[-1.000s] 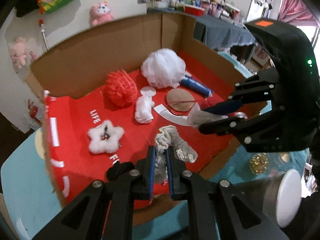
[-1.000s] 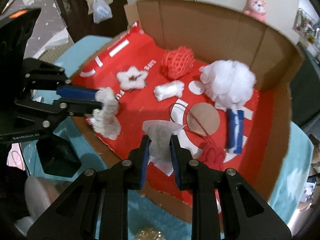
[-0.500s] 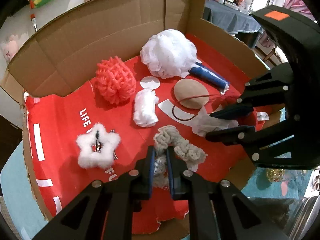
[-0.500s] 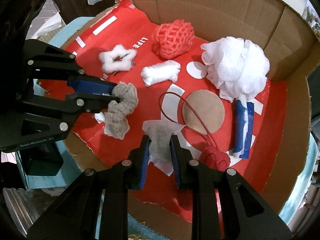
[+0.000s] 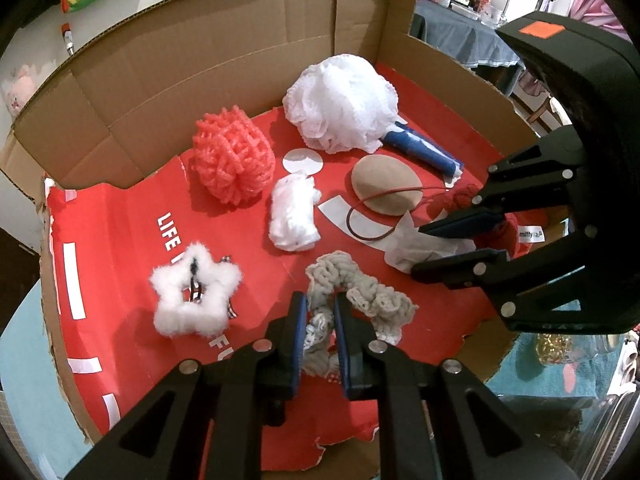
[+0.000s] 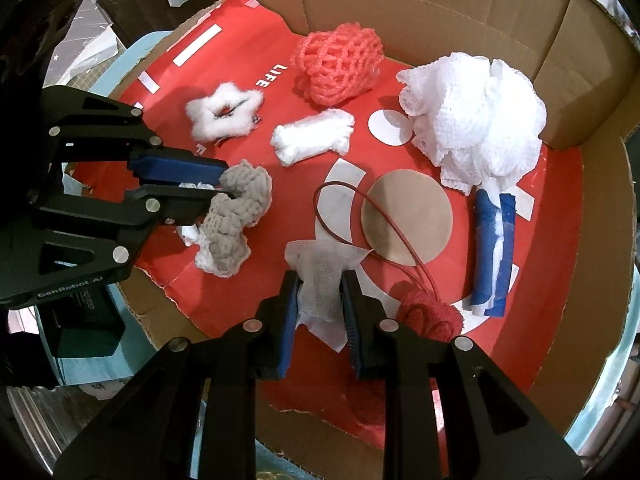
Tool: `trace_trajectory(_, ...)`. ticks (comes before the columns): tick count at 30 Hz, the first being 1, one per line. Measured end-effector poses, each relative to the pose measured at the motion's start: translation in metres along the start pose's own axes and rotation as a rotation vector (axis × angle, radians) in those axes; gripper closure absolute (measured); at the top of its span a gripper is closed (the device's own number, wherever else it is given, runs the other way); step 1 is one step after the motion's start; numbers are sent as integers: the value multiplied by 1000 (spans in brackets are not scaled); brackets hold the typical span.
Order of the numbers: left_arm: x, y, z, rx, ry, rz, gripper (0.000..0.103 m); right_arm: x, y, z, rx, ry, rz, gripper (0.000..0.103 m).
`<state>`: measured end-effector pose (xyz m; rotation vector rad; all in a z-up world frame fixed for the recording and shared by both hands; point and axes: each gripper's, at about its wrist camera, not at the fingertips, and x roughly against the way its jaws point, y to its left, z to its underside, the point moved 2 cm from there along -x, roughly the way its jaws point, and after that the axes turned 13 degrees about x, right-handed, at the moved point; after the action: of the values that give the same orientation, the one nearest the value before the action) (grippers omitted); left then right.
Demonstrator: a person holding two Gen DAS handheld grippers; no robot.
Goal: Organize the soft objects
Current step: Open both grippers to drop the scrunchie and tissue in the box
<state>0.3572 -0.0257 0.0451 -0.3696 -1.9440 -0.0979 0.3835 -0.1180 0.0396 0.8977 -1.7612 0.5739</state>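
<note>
In the left wrist view, the left tool (image 5: 320, 330) is closed on the near end of a grey knitted scrunchie (image 5: 360, 300), whose far loops rest on the red liner (image 5: 132, 216) of the cardboard box (image 5: 224, 60). To its left lies a white fluffy star (image 5: 194, 294); farther in sit a small white puff (image 5: 294, 216), a coral mesh sponge (image 5: 232, 160) and a big white bath pouf (image 5: 344, 106) with a blue roll (image 5: 424, 148) at its right. A tan disc (image 5: 386, 190) lies between the pouf and the right tool (image 5: 448, 246), which comes in from the right and pinches a white gauze cloth (image 5: 420, 246) low over the liner, just beside a red yarn ball (image 5: 460, 198). In the right wrist view, the right tool (image 6: 320, 304) has its fingers closed partway onto the gauze cloth (image 6: 320, 284), which spreads out onto the liner (image 6: 248, 56) at the near edge of the box (image 6: 440, 12). The red yarn ball (image 6: 430, 314) sits just right of it, its cord looping over the tan disc (image 6: 406, 216). On the left, the left tool (image 6: 216, 184) grips the scrunchie (image 6: 236, 216), with the star (image 6: 224, 116), puff (image 6: 312, 136) and coral sponge (image 6: 338, 64) beyond, and the pouf (image 6: 476, 120) and blue roll (image 6: 490, 248) to the right
</note>
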Motion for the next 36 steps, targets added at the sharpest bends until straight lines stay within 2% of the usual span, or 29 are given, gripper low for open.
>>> trace_trajectory(4, -1, 1, 0, 6, 0, 2, 83, 0, 1, -2, 2, 3, 3, 81)
trace_trajectory(8, -1, 4, 2, 21, -4, 6, 71, 0, 2, -3, 3, 4, 4, 79)
trace_trajectory(11, 3, 5, 3, 35, -15, 18, 70, -4, 3, -2, -4, 3, 2, 79)
trace_trajectory(13, 7, 5, 2, 44, -26, 21, 65, -4, 2, -2, -8, 4, 4, 79)
trace_trajectory(15, 14, 7, 3, 56, -46, 22, 57, -3, 1, 0, -10, 3, 7, 79)
trace_trajectory(18, 25, 10, 6, 78, -65, 31, 56, 1, 0, 2, -14, 0, 13, 70)
trace_trajectory(20, 34, 12, 8, 96, -85, 32, 53, 5, 1, 2, -13, -16, 33, 40)
trace_trajectory(25, 58, 16, 17, 146, -142, 46, 38, 22, 3, 2, -33, -44, 81, 40)
trace_trajectory(30, 81, 16, 26, 191, -208, 40, 18, 49, 2, 7, -98, -88, 122, 39)
trace_trajectory(34, 93, 9, 34, 219, -251, 27, 8, 73, 0, 19, -189, -137, 152, 27)
trace_trajectory(36, 97, 7, 37, 233, -260, 23, 4, 84, 0, 27, -228, -156, 168, 27)
